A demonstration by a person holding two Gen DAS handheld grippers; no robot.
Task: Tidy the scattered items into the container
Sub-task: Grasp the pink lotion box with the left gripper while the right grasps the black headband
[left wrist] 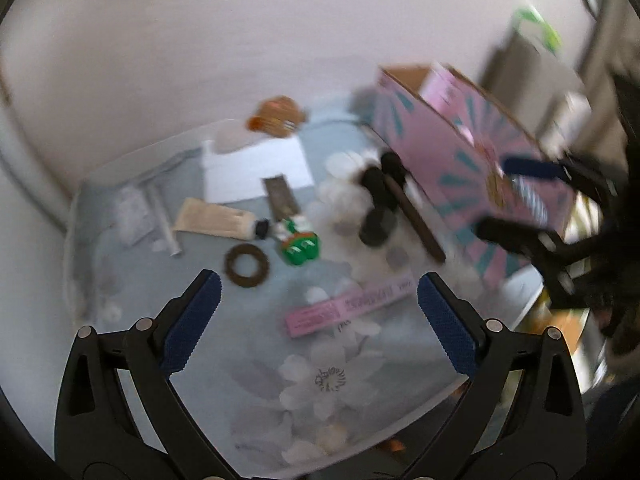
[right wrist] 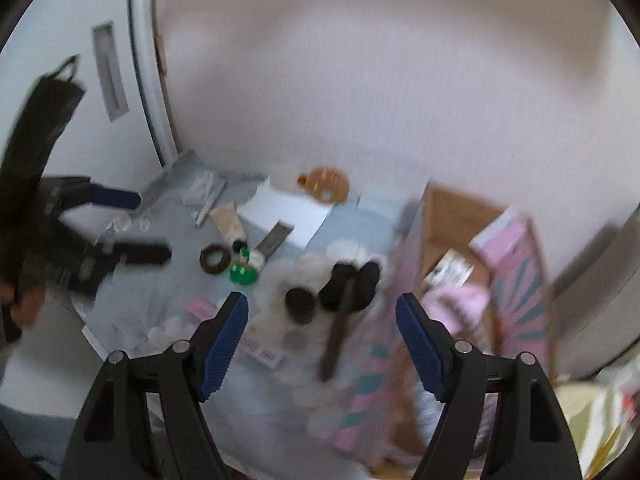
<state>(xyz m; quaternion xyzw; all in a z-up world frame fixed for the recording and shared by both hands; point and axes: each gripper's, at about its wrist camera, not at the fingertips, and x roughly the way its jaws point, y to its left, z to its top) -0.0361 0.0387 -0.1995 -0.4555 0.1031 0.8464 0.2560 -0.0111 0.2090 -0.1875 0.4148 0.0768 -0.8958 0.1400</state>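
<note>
Clutter lies beside the box (right wrist: 516, 252) for short carries; our left claw (left wrist: 318, 316) and right claw (right wrist: 320, 344) both gape wide, holding nothing.

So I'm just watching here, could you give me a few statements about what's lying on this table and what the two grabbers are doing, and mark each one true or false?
1. The pink box is open at the top. True.
2. The left gripper is clamped on the green toy. False: its jaws are open with nothing between them, and the toy lies on the cloth beyond.
3. A dark ring lies beside the green toy. True.
4. The right gripper holds the long brown stick. False: its jaws are open and empty.
5. The beige tube is inside the box. False: it lies out on the cloth.
</note>
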